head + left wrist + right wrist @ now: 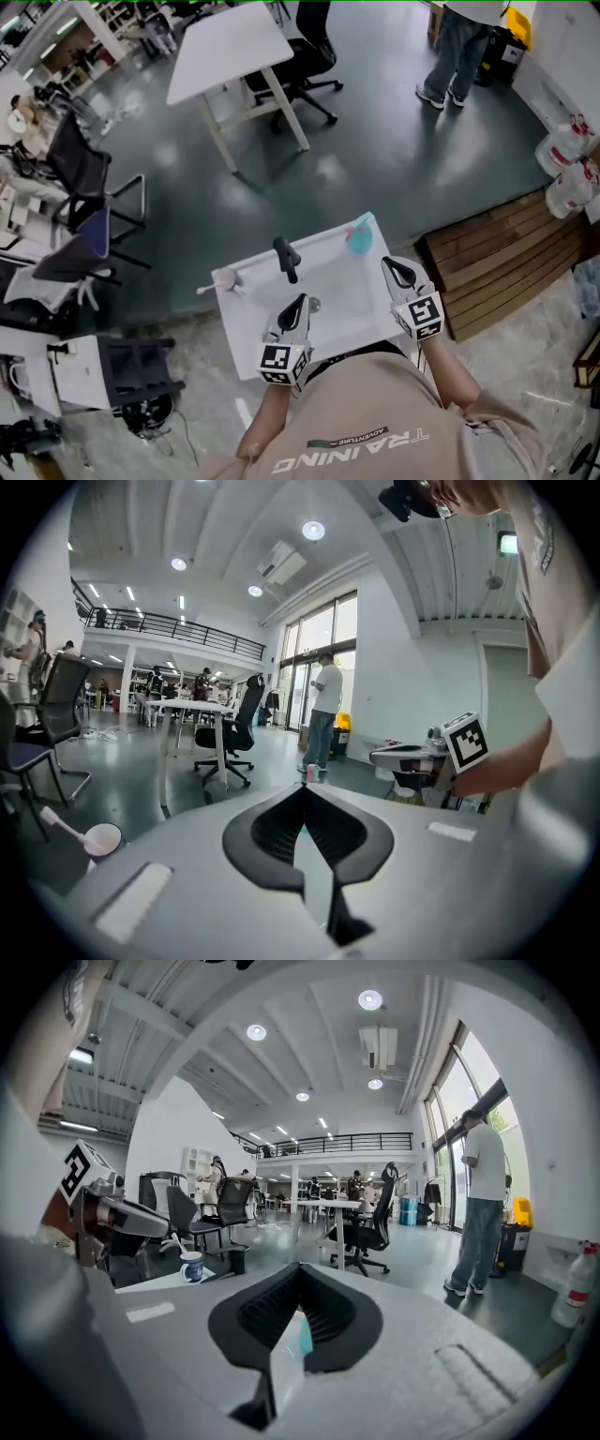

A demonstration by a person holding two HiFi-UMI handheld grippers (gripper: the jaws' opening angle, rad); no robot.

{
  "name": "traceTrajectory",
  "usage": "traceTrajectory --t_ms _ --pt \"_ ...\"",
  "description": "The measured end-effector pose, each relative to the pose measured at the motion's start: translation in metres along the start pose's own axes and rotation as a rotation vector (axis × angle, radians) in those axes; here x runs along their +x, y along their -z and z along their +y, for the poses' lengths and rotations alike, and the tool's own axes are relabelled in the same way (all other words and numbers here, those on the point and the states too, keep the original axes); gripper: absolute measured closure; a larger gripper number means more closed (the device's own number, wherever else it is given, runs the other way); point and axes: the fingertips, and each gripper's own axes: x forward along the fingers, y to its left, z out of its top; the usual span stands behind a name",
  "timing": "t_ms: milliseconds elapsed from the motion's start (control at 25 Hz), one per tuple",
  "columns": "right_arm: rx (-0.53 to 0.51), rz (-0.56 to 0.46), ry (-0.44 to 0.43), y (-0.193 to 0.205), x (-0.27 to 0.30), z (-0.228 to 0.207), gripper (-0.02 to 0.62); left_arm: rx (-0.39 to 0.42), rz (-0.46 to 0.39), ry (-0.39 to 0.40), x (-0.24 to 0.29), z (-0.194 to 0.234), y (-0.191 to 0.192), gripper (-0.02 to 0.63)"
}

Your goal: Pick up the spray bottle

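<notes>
The teal spray bottle [359,236] stands upright at the far right corner of the small white table [328,291]. In the left gripper view the spray bottle [310,772] is small, just beyond the jaw tips; in the right gripper view a teal sliver of it [305,1335] shows through the slit between the jaws. My left gripper [295,314] hovers over the table's near edge, shut and empty. My right gripper [398,272] is at the table's right side, a short way in front of the bottle, shut with nothing in it.
A black object [286,258] lies mid-table. A white cup [225,279] with a stick in it sits at the left corner. A wooden pallet [506,258] lies to the right, a white desk [234,47] and office chair [305,56] beyond. A person [459,47] stands far off.
</notes>
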Motion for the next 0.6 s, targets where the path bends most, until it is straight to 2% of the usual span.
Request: traceTrajectory --t_ms 80,280,600 --pt "-0.001 -0.008 0.004 0.000 0.005 -0.007 0.592 0.003 0.011 -0.018 0.001 0.000 0.002 0.591" --pt "-0.018 0.001 0.003 0.007 0.021 -0.023 0.495 -0.003 0.013 -0.051 0.003 -0.002 0.001 0.591" --pt "-0.016 0.092 -0.078 0.039 0.069 -0.032 0.477 -0.033 0.031 -0.135 0.000 0.008 0.003 0.591"
